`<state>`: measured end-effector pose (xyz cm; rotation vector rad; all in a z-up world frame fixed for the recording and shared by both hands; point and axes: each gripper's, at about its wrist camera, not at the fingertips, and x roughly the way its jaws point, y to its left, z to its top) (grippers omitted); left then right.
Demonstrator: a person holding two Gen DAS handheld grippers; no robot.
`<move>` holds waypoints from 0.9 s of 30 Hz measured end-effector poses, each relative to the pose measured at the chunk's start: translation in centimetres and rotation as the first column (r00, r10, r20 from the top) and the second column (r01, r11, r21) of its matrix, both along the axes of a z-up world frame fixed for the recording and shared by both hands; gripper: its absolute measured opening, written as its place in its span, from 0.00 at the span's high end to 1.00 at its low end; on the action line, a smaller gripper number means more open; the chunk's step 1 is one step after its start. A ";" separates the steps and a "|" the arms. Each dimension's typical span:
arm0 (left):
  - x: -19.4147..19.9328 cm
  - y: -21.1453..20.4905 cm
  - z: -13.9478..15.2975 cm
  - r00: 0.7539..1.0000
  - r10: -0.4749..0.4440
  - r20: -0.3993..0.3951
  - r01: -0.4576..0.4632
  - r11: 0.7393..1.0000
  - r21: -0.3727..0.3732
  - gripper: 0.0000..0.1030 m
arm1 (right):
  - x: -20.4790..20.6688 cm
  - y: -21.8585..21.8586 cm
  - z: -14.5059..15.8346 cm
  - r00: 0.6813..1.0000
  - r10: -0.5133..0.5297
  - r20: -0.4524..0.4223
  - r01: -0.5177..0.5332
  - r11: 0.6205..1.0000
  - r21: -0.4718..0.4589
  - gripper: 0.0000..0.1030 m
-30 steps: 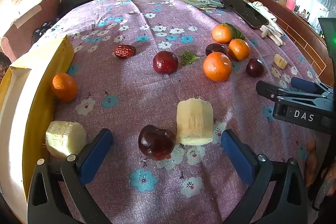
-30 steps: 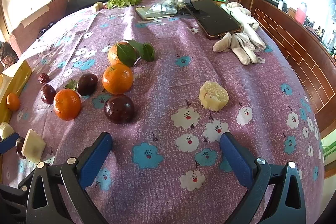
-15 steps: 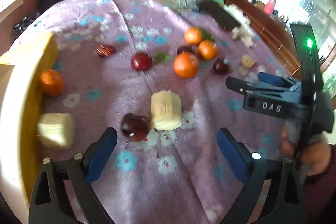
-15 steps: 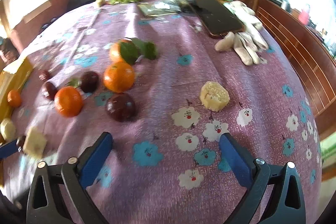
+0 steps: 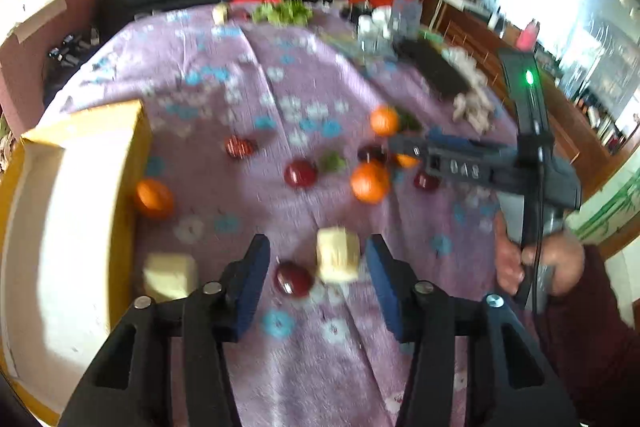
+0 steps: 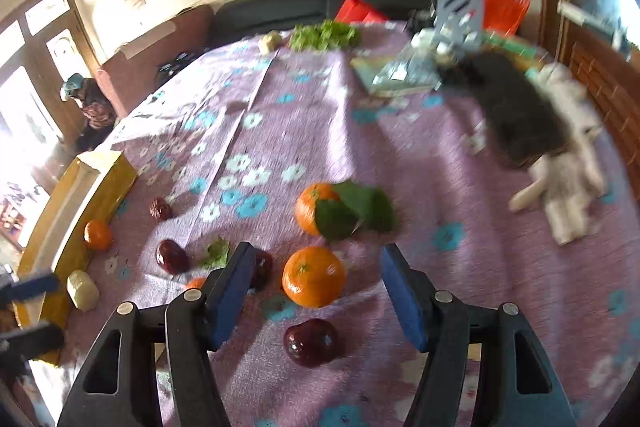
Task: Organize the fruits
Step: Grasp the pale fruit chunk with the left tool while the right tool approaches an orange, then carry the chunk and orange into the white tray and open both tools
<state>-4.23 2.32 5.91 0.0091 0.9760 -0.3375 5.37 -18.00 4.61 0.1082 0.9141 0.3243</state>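
Both views are blurred by motion. My left gripper (image 5: 316, 267) is open and empty above the purple flowered cloth; a dark red plum (image 5: 293, 279) and a pale sugarcane chunk (image 5: 337, 254) lie between its fingers, below them. My right gripper (image 6: 318, 279) is open and empty, over an orange (image 6: 314, 281), with a dark plum (image 6: 311, 341) just nearer. A leafy orange (image 6: 316, 207) lies beyond. The right gripper also shows in the left wrist view (image 5: 412, 147), above the oranges (image 5: 370, 181).
A yellow cardboard box (image 5: 60, 211) stands at the left edge, with an orange (image 5: 154, 199) and a sugarcane chunk (image 5: 170, 275) against it. A red date (image 5: 239, 147), a phone (image 6: 516, 115), white gloves (image 6: 568, 183) and greens (image 6: 324, 35) lie farther back.
Both grippers have risen and their jaws have narrowed, still open. The right gripper has swung left over the oranges. The left gripper has pulled back and tilted.
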 end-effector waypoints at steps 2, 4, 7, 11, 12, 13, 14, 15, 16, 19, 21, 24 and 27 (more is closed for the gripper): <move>0.0 -0.6 -1.1 1.000 -0.005 -0.025 0.005 1.000 -0.008 0.53 | 0.4 0.4 -1.0 0.999 0.014 -0.030 -0.013 1.000 0.006 0.33; 0.2 -1.3 -2.0 0.999 -0.023 -0.043 0.021 0.999 -0.030 0.53 | 0.3 0.4 -1.3 0.999 0.024 -0.030 -0.023 0.999 0.045 0.33; 0.8 -2.5 -2.4 0.999 -0.050 -0.013 0.050 0.999 -0.018 0.49 | -0.1 0.8 -1.1 0.999 0.035 -0.003 -0.035 0.999 0.026 0.33; 1.6 -4.4 -3.0 0.993 -0.115 0.008 0.114 0.993 0.041 0.49 | -0.2 0.8 -1.1 0.999 0.034 0.005 -0.034 0.999 0.029 0.33; 1.6 -4.9 -3.1 0.991 -0.131 0.015 0.130 0.989 0.067 0.49 | -0.2 0.7 -1.1 1.000 0.031 0.006 -0.031 0.999 0.028 0.33; 1.6 -5.3 -3.3 0.989 -0.145 0.021 0.142 0.986 0.091 0.49 | -0.2 0.7 -1.1 1.000 0.030 0.005 -0.030 0.999 0.032 0.33; 1.5 -5.5 -3.4 0.987 -0.160 0.031 0.155 0.981 0.116 0.49 | -0.2 0.6 -1.1 1.000 0.030 0.004 -0.030 0.999 0.035 0.33; 1.3 -5.8 -3.6 0.982 -0.185 0.036 0.178 0.973 0.144 0.52 | -0.2 0.6 -1.2 1.000 0.027 0.004 -0.027 0.999 0.038 0.33; 1.2 -6.0 -3.8 0.980 -0.197 0.039 0.187 0.965 0.181 0.69 | -0.1 0.5 -1.2 1.000 0.024 0.003 -0.024 0.999 0.042 0.33; 1.2 -5.0 -3.7 0.975 -0.218 0.029 0.211 0.964 0.163 0.71 | -0.1 0.4 -1.2 1.000 0.012 -0.001 -0.012 0.998 0.055 0.39; 1.0 -4.2 -3.4 0.974 -0.225 0.031 0.219 0.965 0.142 0.71 | -0.2 0.3 -1.2 1.000 0.003 0.001 -0.003 0.998 0.055 0.49; 0.6 -3.6 -3.2 0.969 -0.243 0.039 0.236 0.963 0.128 0.71 | -0.2 0.2 -1.3 1.000 -0.015 -0.002 0.015 0.999 0.036 0.62; 0.5 -3.8 -3.4 0.964 -0.263 0.040 0.256 0.959 0.120 0.69 | -0.1 0.1 -1.3 1.000 -0.026 -0.003 0.026 0.999 0.034 0.62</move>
